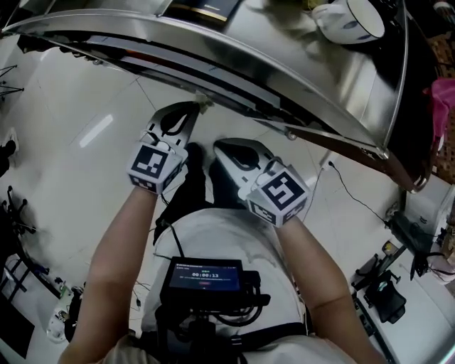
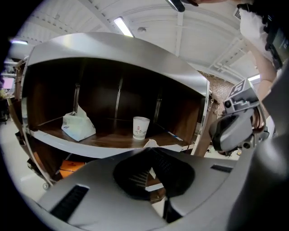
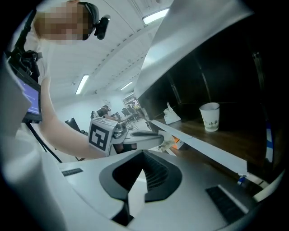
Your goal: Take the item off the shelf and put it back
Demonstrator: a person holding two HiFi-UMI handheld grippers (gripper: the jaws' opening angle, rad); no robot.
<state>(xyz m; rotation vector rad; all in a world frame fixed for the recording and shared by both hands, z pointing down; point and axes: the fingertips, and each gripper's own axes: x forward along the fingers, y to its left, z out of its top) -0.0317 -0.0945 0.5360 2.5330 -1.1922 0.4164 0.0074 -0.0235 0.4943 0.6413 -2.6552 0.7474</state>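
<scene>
A white paper cup with red print stands upright on the brown shelf board, also seen in the right gripper view as the cup. To its left lies a soft white pack. My left gripper is raised just below the shelf's front edge. It is shut on a small pale scrap, which also shows at its tips as the scrap. My right gripper hangs beside it, a little lower and to the right, shut with nothing in it. Both are in front of the shelf, apart from the cup.
The shelf has a shiny metal top carrying a white object and a dark book. An orange box sits on the lower level. A small screen is mounted at the person's chest. Cables and stands lie on the pale floor.
</scene>
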